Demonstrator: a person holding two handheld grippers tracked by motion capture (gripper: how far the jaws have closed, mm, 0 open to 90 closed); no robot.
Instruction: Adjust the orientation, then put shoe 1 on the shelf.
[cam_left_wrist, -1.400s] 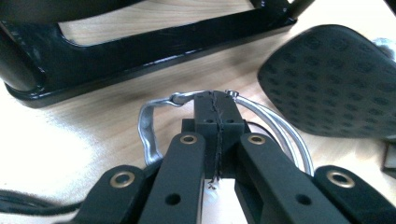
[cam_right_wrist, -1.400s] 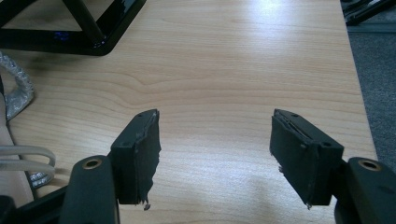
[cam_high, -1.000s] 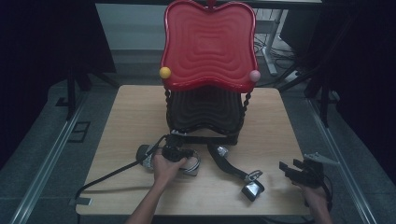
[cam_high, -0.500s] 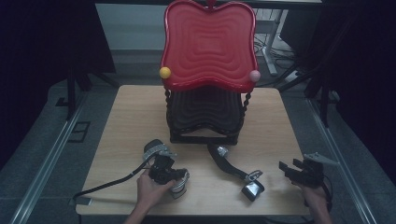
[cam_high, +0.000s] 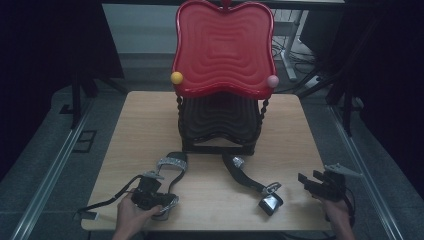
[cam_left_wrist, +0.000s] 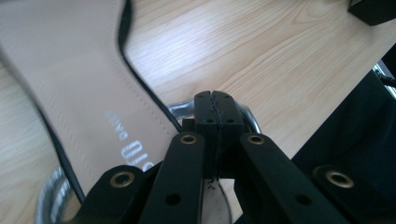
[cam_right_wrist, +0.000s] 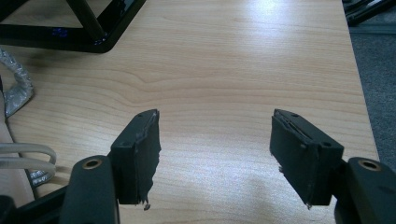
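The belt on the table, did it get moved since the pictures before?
Yes. The left tool, shut on the belt at its metal ring, has dragged that end away from the stand toward the near left edge of the table. The other belt, the stand and the open right tool stayed put.

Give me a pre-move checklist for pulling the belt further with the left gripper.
1. Left gripper shut on the belt's metal buckle: ok.
2. Belt free of the black stand: cannot tell; its far end lies at the stand's base.
3. Right gripper open and holding nothing: ok.
4. Second belt apart from the first: ok.
5. Room left on the table toward the person: not ok; the left gripper sits near the front edge.
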